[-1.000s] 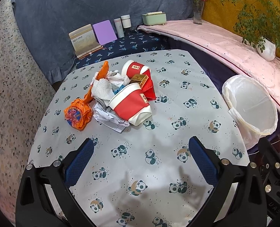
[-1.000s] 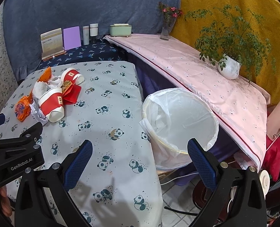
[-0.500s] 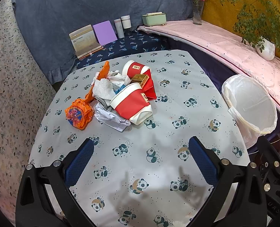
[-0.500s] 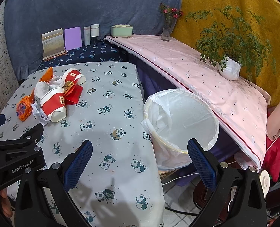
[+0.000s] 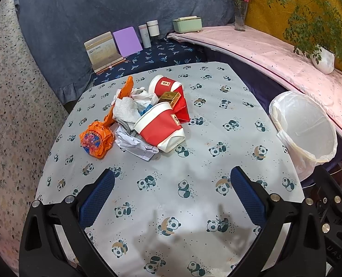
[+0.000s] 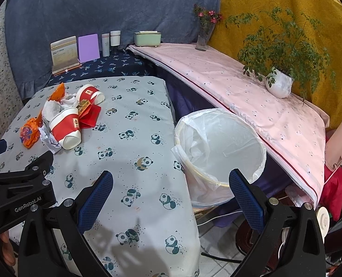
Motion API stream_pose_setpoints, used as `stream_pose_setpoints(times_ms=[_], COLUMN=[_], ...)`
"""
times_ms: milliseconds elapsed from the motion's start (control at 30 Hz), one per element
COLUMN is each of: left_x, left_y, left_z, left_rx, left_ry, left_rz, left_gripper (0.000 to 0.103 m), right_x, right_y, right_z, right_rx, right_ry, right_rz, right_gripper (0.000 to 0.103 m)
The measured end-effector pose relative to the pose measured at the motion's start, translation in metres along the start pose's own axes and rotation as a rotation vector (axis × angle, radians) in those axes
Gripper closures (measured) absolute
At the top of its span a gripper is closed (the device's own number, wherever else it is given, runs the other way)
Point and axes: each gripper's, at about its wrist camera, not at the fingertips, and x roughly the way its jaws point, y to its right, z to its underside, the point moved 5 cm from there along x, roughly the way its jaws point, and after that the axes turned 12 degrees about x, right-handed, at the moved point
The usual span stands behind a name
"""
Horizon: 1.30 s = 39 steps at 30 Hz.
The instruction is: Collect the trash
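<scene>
A heap of trash lies on the panda-print table (image 5: 194, 207): a red-and-white paper cup (image 5: 159, 130) on its side, a second cup (image 5: 165, 86) behind it, a crumpled orange wrapper (image 5: 97, 139), white tissue (image 5: 127, 112), crumpled paper (image 5: 136, 146), a gold box (image 5: 171, 98) and a red envelope (image 5: 182, 109). My left gripper (image 5: 172, 191) is open, low over the table, short of the heap. My right gripper (image 6: 171, 191) is open above the table's right edge, near the white-lined bin (image 6: 219, 147). The bin (image 5: 304, 127) looks empty.
A pink-covered ledge (image 6: 251, 92) with a potted plant (image 6: 278, 85) and a flower vase (image 6: 203, 37) runs behind the bin. A card stand (image 5: 102, 52), purple pad (image 5: 127, 41), two bottles and a green box (image 5: 187, 24) stand at the back. The left gripper body (image 6: 16, 191) shows in the right wrist view.
Both views have drifted slightly back, so the heap and the bin sit a little farther up the frames. Nothing was grasped; both grippers stay open.
</scene>
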Motion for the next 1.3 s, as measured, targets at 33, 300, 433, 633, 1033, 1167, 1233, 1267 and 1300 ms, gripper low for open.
stream_pose_setpoints(times_ms=[33, 300, 433, 633, 1033, 1167, 1233, 1267, 1300], left_x=[-0.0006, -0.0020, -0.0014, -0.0003, 0.0006, 0.0004, 0.0009, 0.0009, 0.0008], left_y=[0.0008, 0.0048, 0.0052, 0.0059, 0.0063, 0.0064, 0.0068, 0.0068, 0.0069], left_z=[-0.0004, -0.0049, -0.0061, -0.0094, -0.0083, -0.0079, -0.0078, -0.0077, -0.0076], left_rx=[0.001, 0.009, 0.010, 0.015, 0.015, 0.015, 0.015, 0.015, 0.015], left_ry=[0.000, 0.006, 0.006, 0.009, 0.015, 0.017, 0.018, 0.017, 0.017], left_rz=[0.000, -0.002, -0.001, 0.000, 0.001, 0.003, 0.004, 0.004, 0.004], left_gripper=[0.007, 0.007, 0.007, 0.007, 0.007, 0.007, 0.007, 0.007, 0.007], right_x=[-0.0006, 0.0004, 0.0005, 0.0019, 0.0040, 0.0046, 0.0044, 0.0047, 0.0045], right_y=[0.0001, 0.0013, 0.0011, 0.0018, 0.0030, 0.0028, 0.0028, 0.0029, 0.0029], right_z=[-0.0001, -0.0009, -0.0013, -0.0013, -0.0016, -0.0018, -0.0016, -0.0017, -0.0015], right_rx=[0.001, 0.002, 0.002, 0.003, 0.003, 0.002, 0.003, 0.002, 0.001], right_ry=[0.001, -0.001, -0.001, -0.004, -0.002, -0.002, -0.002, -0.003, -0.002], right_rz=[0.000, -0.001, 0.001, 0.003, 0.005, 0.006, 0.006, 0.007, 0.008], right_gripper=[0.007, 0.007, 0.007, 0.007, 0.007, 0.007, 0.007, 0.007, 0.007])
